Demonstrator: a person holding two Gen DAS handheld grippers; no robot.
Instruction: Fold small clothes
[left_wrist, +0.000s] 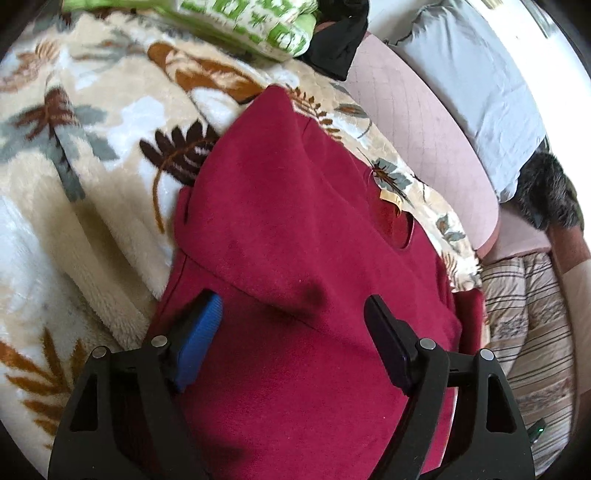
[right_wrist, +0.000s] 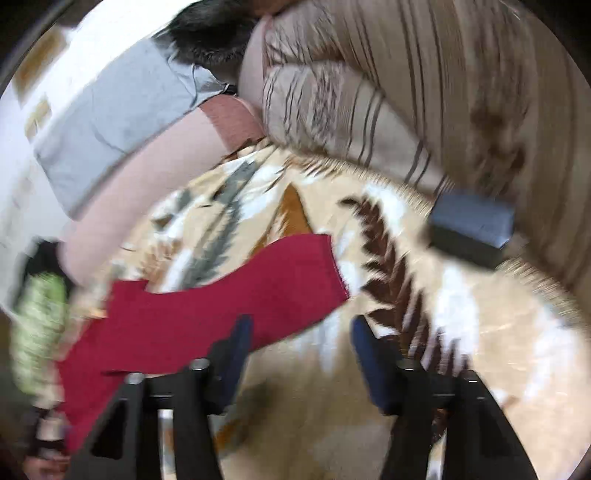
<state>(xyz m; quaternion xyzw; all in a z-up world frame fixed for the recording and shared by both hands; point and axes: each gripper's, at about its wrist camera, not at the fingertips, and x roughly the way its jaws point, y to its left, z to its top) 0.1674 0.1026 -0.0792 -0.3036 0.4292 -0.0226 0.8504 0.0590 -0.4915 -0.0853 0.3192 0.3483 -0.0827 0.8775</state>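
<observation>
Left gripper (left_wrist: 295, 314) jaws stood wide over the red garment (left_wrist: 295, 221), gripping nothing I could see; garment ran lengthwise away. Right gripper (right_wrist: 301, 332) unclenched, empty.

Home bedroom: fleece blanket (left_wrist: 92, 184), pillow (left_wrist: 469, 92), bedding.

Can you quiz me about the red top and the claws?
1. True or false: the red top lies on a leaf-print blanket.
2. Which claw has red cloth under it: (a) the left claw (b) neither?
3. What colour is the pad on one finger of the left claw?

Key: 1 true. 2 a. 3 blue.
</observation>
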